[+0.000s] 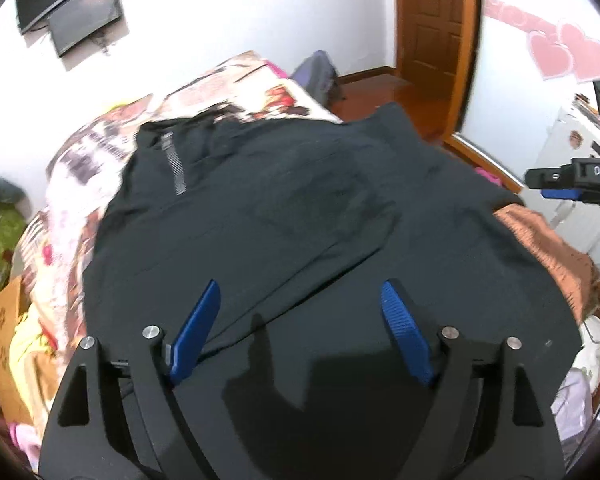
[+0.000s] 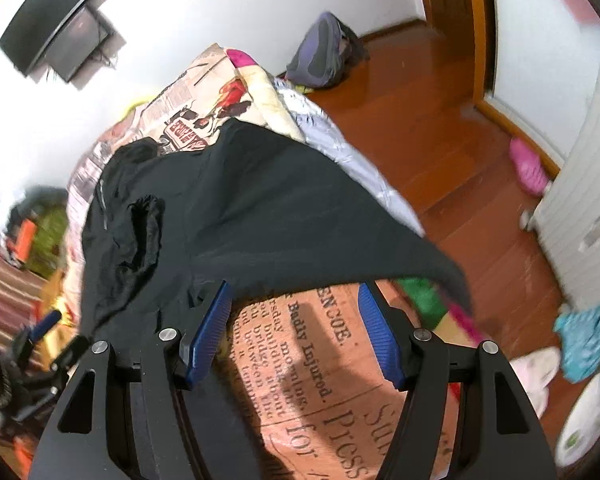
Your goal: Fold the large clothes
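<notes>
A large black garment (image 1: 300, 200) with a short grey zipper (image 1: 176, 168) lies spread over the bed. My left gripper (image 1: 300, 286) hovers above its near part, blue pads wide apart, nothing between them. In the right wrist view the same garment (image 2: 260, 208) is rumpled at the left, and its near hem hangs off the bed's right side. My right gripper (image 2: 295, 286) is open at that hem over the newspaper-print bedcover (image 2: 300, 360), its pads apart. The right gripper (image 1: 568, 184) also shows at the edge of the left wrist view. The left gripper (image 2: 40, 332) shows at the lower left.
A purple backpack (image 2: 320, 56) leans on the far wall on the wooden floor (image 2: 440, 140). A brown door (image 1: 432, 20) and a wall screen (image 1: 84, 16) are behind. A white cabinet (image 2: 588, 208), a pink slipper (image 2: 528, 168) and loose clothes (image 2: 584, 340) lie at the right.
</notes>
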